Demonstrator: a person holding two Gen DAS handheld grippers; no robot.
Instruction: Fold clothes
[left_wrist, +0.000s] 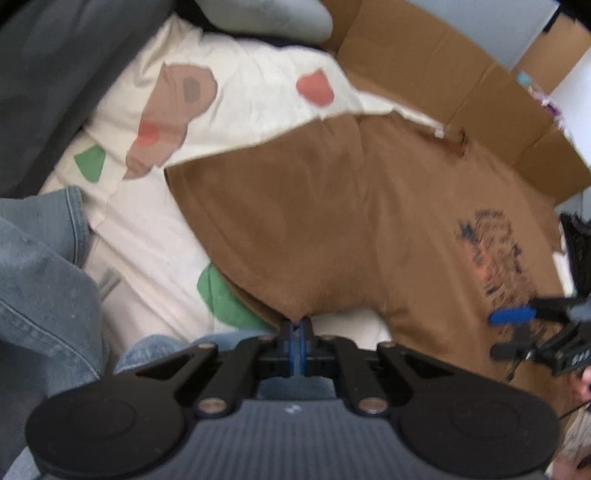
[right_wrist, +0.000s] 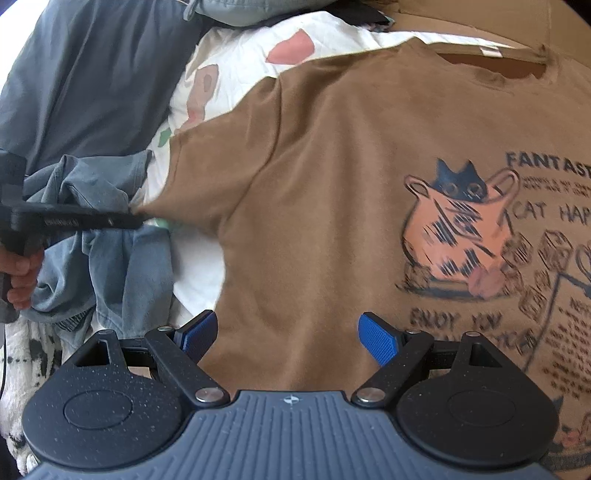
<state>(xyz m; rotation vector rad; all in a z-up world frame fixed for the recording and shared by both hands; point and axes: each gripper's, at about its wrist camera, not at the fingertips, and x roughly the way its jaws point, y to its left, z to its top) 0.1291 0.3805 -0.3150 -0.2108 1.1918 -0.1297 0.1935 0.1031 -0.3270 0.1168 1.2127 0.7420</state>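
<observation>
A brown T-shirt (right_wrist: 332, 184) with a cat print (right_wrist: 458, 232) lies face up, its collar (right_wrist: 498, 70) at the far side. In the left wrist view my left gripper (left_wrist: 297, 325) is shut on the hem of the shirt's sleeve (left_wrist: 295, 258), which rises into a small peak between the blue pads. The right wrist view shows the same left gripper (right_wrist: 135, 219) pinching the sleeve tip from the left. My right gripper (right_wrist: 290, 336) hovers over the lower chest of the shirt, open, with nothing between its pads. It also shows at the right edge as the right gripper (left_wrist: 495, 334) over the print.
The shirt rests on a white sheet (left_wrist: 240, 92) with coloured patches. Flattened cardboard (left_wrist: 480, 92) lies beyond the collar. A heap of denim clothes (right_wrist: 110, 266) and a dark grey cloth (right_wrist: 92, 74) crowd the left side. A hand (right_wrist: 18, 273) holds the left tool.
</observation>
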